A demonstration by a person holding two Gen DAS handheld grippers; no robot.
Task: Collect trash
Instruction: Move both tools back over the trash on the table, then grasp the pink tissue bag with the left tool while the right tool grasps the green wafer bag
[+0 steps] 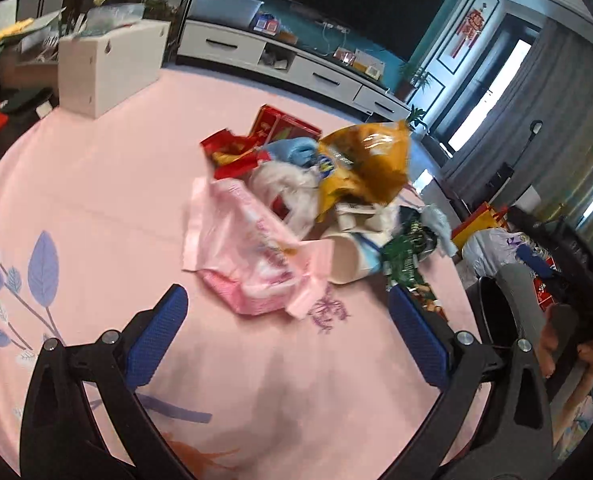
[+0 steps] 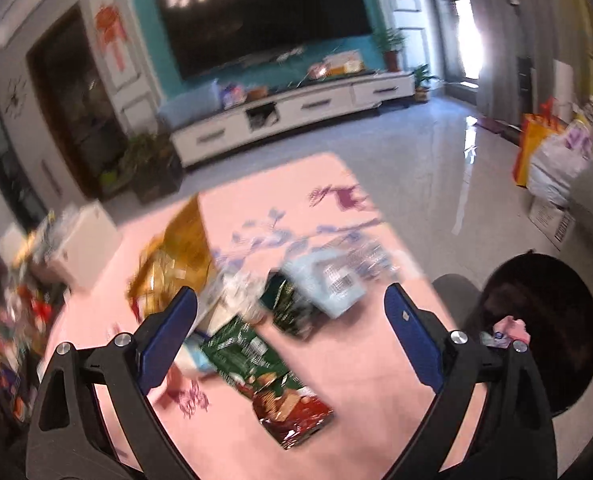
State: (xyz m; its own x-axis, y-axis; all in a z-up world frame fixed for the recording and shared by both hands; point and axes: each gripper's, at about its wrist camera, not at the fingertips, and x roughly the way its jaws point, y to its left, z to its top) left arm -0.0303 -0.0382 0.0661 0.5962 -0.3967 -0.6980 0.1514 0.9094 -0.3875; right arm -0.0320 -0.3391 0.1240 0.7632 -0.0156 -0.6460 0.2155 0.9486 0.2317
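Observation:
A heap of trash lies on a pink floor mat [image 1: 96, 208]. Nearest in the left wrist view is a pink plastic bag [image 1: 252, 256], with a yellow snack bag [image 1: 368, 160], a red box [image 1: 284, 128] and a paper cup [image 1: 348, 260] behind it. My left gripper [image 1: 288, 332] is open just short of the pink bag, nothing between its fingers. In the blurred right wrist view a green snack wrapper [image 2: 252, 356] with a red end lies between the fingers of my open right gripper [image 2: 290, 332]. A light blue packet [image 2: 328, 284] and the yellow snack bag [image 2: 176, 256] lie beyond.
A dark round bin [image 2: 552, 320] with some pink trash inside stands right of the mat. A white box [image 1: 108, 68] sits at the mat's far left corner. A white TV cabinet [image 2: 296, 116] runs along the back wall. Bags [image 2: 556, 160] stand on the tiled floor at right.

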